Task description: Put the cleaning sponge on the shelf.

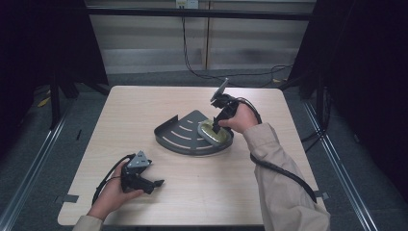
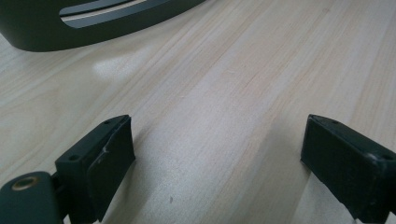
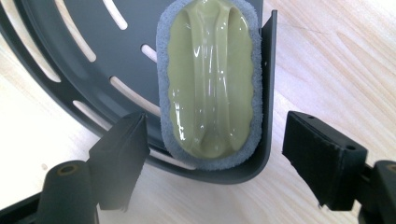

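Scrubber, olive-green plastic handle on a grey pad, lies in the dark slotted corner tray, tucked into the tray's corner against the straight wall. In the high view the scrubber sits at the right end of the tray, centre of the table.

Key relation: in the right gripper view the scrubber lies straight ahead of the jaws, in the upper middle of the frame, long axis running top to bottom, so in line with the gripper's reach. Its near end falls between the two jaws; the raised ridge of the handle runs along that same axis.

Right gripper: jaws stand wide apart, one at lower left, one at lower right of the frame, the tray's corner and the scrubber's near end between them. Pads touch nothing; nothing held. In the high view this gripper points down over the scrubber, by far the nearer hand.

Left gripper: jaws wide apart over bare tabletop, holding nothing, tray edge far off at upper left of its frame. In the high view it rests at lower left, well apart from the tray.
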